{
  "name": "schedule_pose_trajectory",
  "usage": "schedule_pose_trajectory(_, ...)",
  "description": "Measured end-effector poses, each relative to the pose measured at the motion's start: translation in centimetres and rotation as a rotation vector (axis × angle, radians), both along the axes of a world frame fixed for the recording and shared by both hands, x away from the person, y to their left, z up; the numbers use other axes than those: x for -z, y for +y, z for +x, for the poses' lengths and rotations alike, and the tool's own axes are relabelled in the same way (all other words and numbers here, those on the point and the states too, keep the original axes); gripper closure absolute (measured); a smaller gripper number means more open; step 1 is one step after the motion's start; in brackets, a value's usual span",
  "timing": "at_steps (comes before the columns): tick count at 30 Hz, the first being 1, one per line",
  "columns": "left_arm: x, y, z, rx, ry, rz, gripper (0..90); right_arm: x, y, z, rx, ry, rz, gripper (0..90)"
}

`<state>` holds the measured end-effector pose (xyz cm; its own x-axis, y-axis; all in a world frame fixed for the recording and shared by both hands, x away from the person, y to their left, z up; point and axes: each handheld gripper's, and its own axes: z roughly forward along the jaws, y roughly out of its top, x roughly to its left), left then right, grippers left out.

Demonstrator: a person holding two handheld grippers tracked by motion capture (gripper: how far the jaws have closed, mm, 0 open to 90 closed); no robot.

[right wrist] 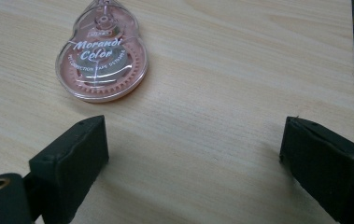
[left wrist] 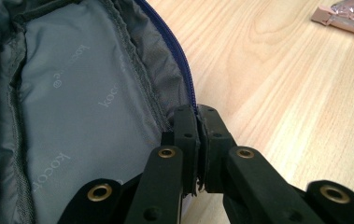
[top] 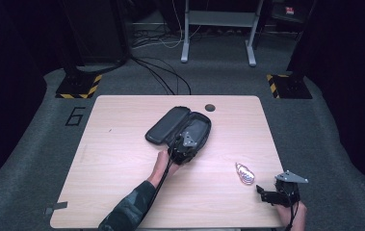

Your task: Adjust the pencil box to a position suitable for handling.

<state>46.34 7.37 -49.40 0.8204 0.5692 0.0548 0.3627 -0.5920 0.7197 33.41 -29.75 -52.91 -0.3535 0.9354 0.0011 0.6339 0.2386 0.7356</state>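
Here the left gripper (left wrist: 197,116) has its jaws pressed together on the near rim of the open pencil case (top: 180,129), pinching the zipper edge and a fold of grey lining between the pads. In the left gripper view the fingertips (left wrist: 185,122) sit right on the case wall, one pad inside against the lining, the other outside against the blue zipper tape.

The right gripper (right wrist: 193,154) hangs with jaws wide apart over bare table (top: 122,178), nothing between them. The correction tape dispenser (right wrist: 101,60), pink and clear, lies flat just beyond the left-hand pad in the right gripper view, apart from both pads and off the line between them.

Risks, as judged:
- The pinch on the case is thin, only fabric and zipper edge. A pull upward or sideways could slip the rim out of the pads, or drag the whole case across the table instead of steadying it.
- The soft wall may fold inward under the grip and narrow the opening.
- The dispenser is smooth and rounded; pads closing off-centre could squirt it away or spin it. The right gripper would need to shift toward it before closing.

In the high view the dispenser (top: 244,173) lies between the two grippers, near the right one (top: 271,193), well apart from the case.
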Motion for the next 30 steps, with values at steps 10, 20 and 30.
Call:
schedule_pose_trajectory(10, 0.2, 1.4, -1.4, 0.024, -0.014, -0.016, 87.5, 0.0, 0.0, 0.0, -0.001, -0.001, -0.001, 7.4)
schedule_pose_trajectory(20, 0.2, 3.5, -3.3, 0.024, -0.025, -0.024, 86.4, 0.0, 0.0, 0.0, 0.0, -0.001, 0.0, 7.5)
schedule_pose_trajectory(30, 0.3, 6.3, -5.4, 0.02, -0.013, -0.007, 82.2, 0.0, 0.0, 0.0, 0.005, -0.002, 0.001, 8.1)
